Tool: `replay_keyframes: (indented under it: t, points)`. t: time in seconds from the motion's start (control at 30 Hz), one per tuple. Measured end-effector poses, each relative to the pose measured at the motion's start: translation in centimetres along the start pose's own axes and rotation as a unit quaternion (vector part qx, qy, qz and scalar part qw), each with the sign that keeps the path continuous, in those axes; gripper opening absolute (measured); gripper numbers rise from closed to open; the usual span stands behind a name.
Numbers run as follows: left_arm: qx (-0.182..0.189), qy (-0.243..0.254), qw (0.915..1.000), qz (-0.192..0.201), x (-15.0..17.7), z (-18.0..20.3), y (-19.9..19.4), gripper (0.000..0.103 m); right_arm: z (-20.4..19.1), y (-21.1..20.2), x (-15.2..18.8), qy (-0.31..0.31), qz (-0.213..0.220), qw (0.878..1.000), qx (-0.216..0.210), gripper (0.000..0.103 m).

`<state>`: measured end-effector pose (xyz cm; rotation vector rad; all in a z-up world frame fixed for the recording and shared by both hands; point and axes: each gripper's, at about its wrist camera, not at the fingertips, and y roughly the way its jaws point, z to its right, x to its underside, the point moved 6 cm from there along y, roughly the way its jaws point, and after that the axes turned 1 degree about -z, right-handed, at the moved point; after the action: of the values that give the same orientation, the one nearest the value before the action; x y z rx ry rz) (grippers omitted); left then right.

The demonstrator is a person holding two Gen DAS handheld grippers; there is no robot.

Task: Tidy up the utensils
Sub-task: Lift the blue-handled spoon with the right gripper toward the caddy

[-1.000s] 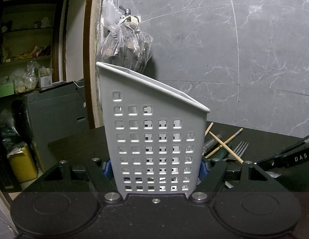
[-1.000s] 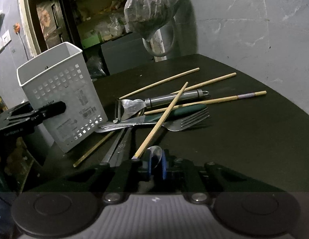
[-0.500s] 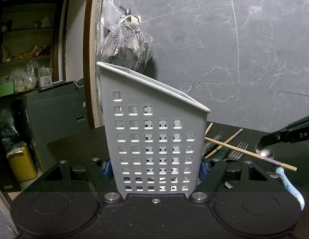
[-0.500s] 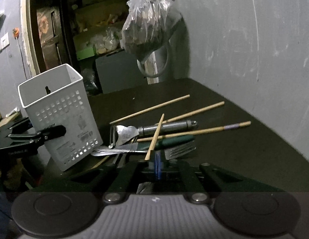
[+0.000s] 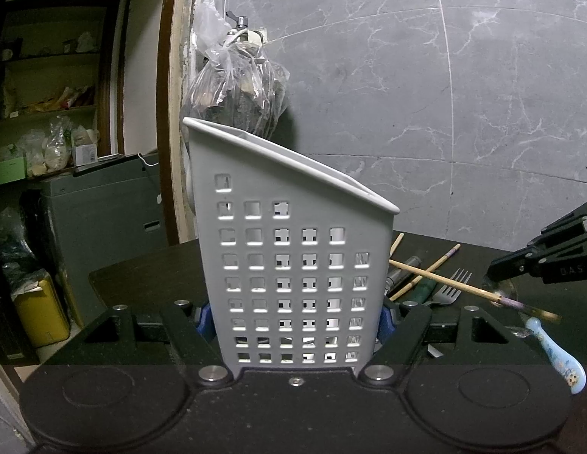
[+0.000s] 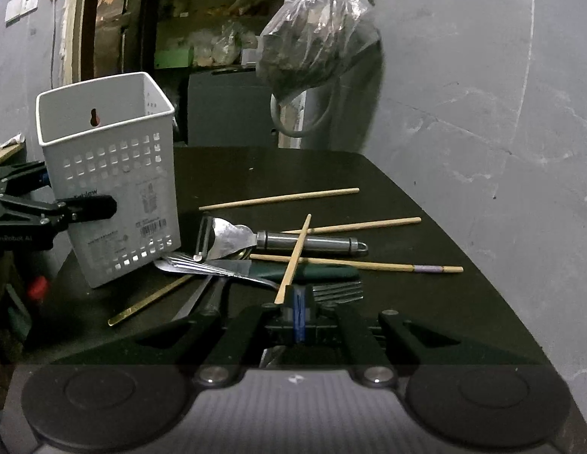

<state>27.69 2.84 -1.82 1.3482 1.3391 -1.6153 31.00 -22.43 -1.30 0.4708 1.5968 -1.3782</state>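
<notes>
Utensils (image 6: 255,265) lie in a loose heap on the dark table (image 6: 425,321), just to the right of the white basket (image 6: 111,174) as the right wrist camera sees it, and none of them shows inside the basket. Nearest that camera, the right gripper (image 6: 299,302) has its blue pads pressed together. The left wrist view shows it raised to the right of the basket, pinching a spoon (image 5: 558,359) near the bowl, so that the pale blue patterned handle hangs down. One wooden chopstick (image 6: 293,261) slants up from beside the pads towards the basket side; I cannot tell whether it is pinched too or only leans there.

Just past the gripper, still right of the basket, a fork (image 6: 338,291) lies flat with a green-handled knife (image 6: 316,272) behind it. A thin brass-coloured strip (image 6: 149,302) angles out from under the heap near the basket's foot. A steel-handled peeler (image 6: 225,238) lies close to the basket's lower right corner. Three more chopsticks (image 6: 369,265) lie further right of the basket, one with a purple band.

The basket stands upright on the table, held by the left gripper (image 5: 293,317), whose jaws are set wide with a pad against each side wall low down. Behind the basket a clear plastic bag (image 5: 236,87) hangs against the grey marble wall (image 5: 444,113)
</notes>
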Motion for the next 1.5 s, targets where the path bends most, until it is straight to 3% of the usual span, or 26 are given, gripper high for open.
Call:
replay_keyframes:
  t: [0.33,0.6,1.03,1.5]
  points:
    - [0.0,0.001,1.0,0.0,-0.1,0.1,0.1,0.076,-1.5,1.8,0.9,-0.041,-0.051,0.998,0.003,0.001]
    - [0.0,0.001,1.0,0.0,0.0,0.1,0.1,0.076,-3.1,1.6,0.6,-0.078,-0.054,0.995,0.006,0.001]
    - [0.001,0.0,1.0,0.0,-0.2,0.2,0.3,0.076,-2.5,-1.6,-1.7,-0.08,0.019,0.996,0.046,0.001]
    - [0.002,0.001,1.0,0.001,-0.1,0.3,0.3,0.076,-4.1,-0.7,-4.3,-0.104,0.053,0.993,0.017,0.001]
